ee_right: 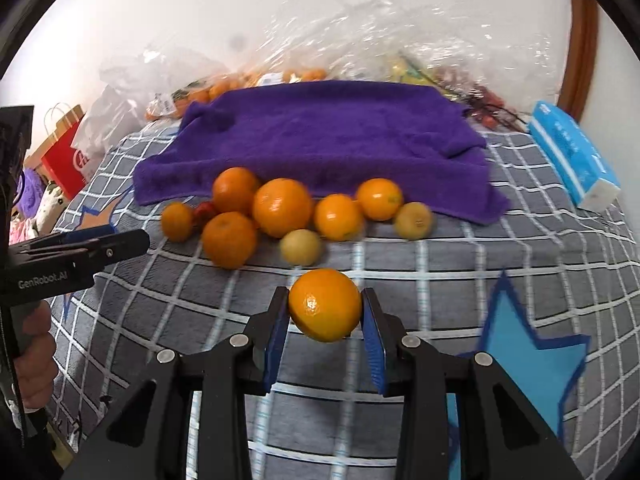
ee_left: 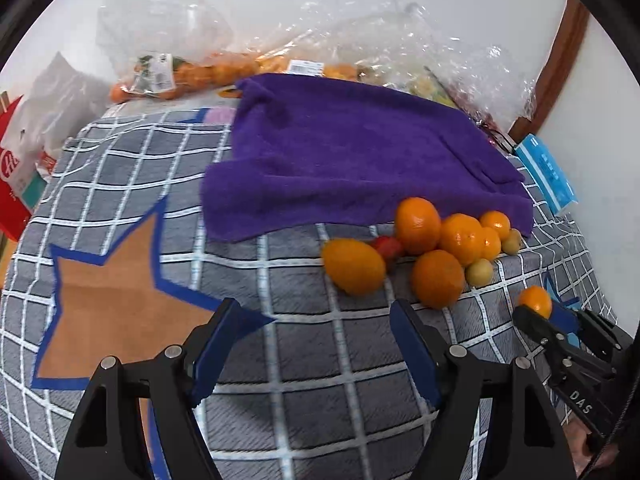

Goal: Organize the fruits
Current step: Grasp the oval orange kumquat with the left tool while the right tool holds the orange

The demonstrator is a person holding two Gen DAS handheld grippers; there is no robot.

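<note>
A small orange (ee_right: 325, 310) sits between the blue pads of my right gripper (ee_right: 325, 296), which is shut on it just above the checked cloth; the same orange (ee_left: 535, 299) shows at the right of the left wrist view. Behind it lies a pile of loose fruit: several oranges (ee_right: 282, 208), two yellow-green fruits (ee_right: 301, 247) and a small red one (ee_right: 205, 211), all along the front edge of a purple towel (ee_right: 320, 136). My left gripper (ee_left: 316, 308) stands open over bare cloth, short of the pile (ee_left: 438, 278), with nothing between its fingers.
The bed is covered by a grey checked cloth (ee_left: 280, 360) with an orange star (ee_left: 120, 300) and a blue star (ee_right: 520, 352). Clear plastic bags of oranges (ee_left: 192, 72) lie behind the towel. A blue tissue pack (ee_right: 572, 156) lies at the right, a red bag (ee_right: 64, 156) at the left.
</note>
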